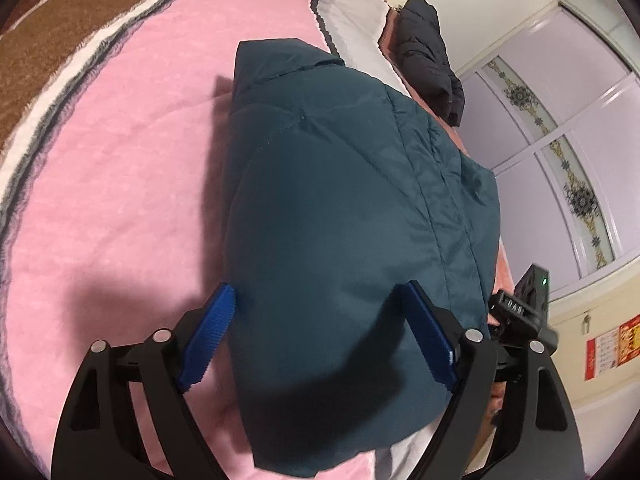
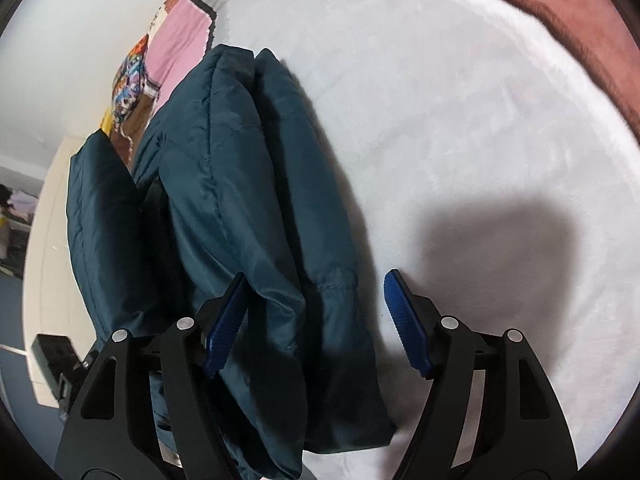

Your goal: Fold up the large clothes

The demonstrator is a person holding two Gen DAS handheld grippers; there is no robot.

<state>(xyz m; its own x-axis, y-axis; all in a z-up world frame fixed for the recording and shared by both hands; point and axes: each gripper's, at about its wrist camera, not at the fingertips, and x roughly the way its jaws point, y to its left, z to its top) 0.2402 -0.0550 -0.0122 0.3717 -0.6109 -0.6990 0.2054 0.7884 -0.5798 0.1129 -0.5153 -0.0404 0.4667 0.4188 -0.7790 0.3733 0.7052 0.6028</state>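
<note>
We see the teal jacket (image 1: 352,208) lying folded into a puffy bundle on the bed (image 1: 120,184), half on the pink blanket, half on the white sheet (image 2: 460,120). Our left gripper (image 1: 320,332) hangs over its near end, jaws spread wide, blue pads (image 1: 210,332) either side of the cloth and not pressing on it. Our right gripper (image 2: 316,320) is wide too, with the jacket's thick folded edge between its pads, unpinched. A black coat (image 1: 428,56) lies at the bed's far end.
</note>
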